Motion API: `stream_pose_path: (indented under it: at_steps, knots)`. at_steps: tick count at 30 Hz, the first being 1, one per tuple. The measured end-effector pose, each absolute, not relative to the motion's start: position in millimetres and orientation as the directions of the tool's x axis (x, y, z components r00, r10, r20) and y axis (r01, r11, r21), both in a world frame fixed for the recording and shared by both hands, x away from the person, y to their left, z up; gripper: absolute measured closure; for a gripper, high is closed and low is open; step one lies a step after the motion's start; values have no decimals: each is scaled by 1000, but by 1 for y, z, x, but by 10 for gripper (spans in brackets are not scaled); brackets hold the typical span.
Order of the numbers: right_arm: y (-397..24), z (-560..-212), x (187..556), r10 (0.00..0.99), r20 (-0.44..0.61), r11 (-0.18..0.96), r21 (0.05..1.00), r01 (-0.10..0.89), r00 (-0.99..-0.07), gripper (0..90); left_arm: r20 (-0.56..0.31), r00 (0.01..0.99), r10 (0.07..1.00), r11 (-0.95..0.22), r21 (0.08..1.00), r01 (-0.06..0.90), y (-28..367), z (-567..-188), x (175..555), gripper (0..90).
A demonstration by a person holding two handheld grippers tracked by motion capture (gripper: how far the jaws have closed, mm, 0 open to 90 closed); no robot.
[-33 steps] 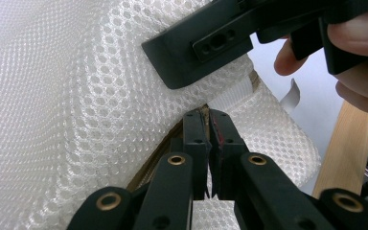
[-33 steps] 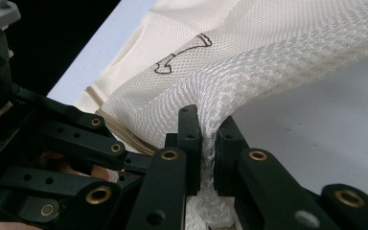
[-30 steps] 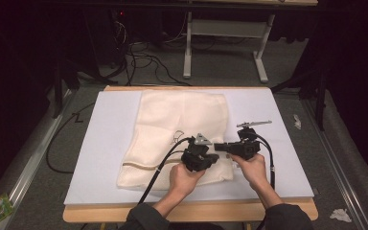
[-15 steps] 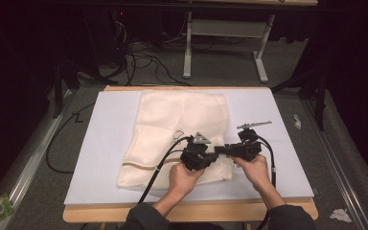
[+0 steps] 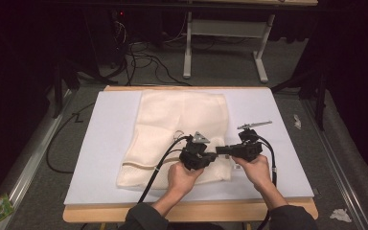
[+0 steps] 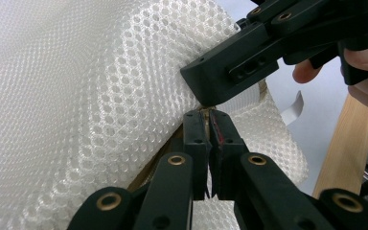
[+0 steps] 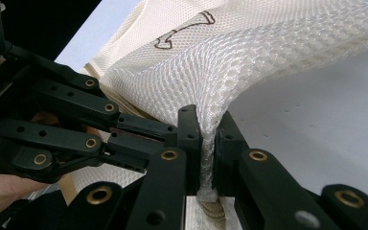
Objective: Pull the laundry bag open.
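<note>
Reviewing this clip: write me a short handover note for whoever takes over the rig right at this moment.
Left gripper: shut on the near edge of the cream mesh bag, at its brown zipper seam.
Right gripper: jaws have just been closing and now pinch a raised fold of the same mesh, right beside the left gripper.
Bag lies flat on the white mat, mid-table; only the pinched near corner is lifted.
Done: both grips are set at the near right corner.
Left: probably work the zipper or pull the edge; the bag is not yet opened or folded.
</note>
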State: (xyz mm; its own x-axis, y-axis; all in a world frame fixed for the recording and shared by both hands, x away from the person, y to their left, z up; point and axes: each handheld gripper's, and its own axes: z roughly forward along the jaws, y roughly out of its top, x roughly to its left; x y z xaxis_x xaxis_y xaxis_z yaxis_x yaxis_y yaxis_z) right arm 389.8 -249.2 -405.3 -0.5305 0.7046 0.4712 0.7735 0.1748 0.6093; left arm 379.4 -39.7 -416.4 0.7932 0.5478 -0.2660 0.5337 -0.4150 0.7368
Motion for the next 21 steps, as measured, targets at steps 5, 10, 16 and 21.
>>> stream_pose_path:
  at_steps: [5, 10, 16, 21]
  knots:
    - [-250, -405, 390, 709, 462, 183, 609, 771, -533, 868, -242, 791, 561, -426, 735, 527, -38, -416, 379, 874]
    - [-252, -404, 389, 710, 461, 181, 611, 771, -533, 870, -236, 788, 568, -430, 732, 528, -32, -414, 381, 874]
    - [-254, -404, 390, 713, 454, 184, 614, 767, -535, 871, -224, 785, 578, -435, 729, 528, -25, -412, 381, 874]
    - [-258, -403, 389, 717, 454, 178, 614, 769, -529, 871, -233, 774, 589, -422, 728, 540, -14, -409, 383, 874]
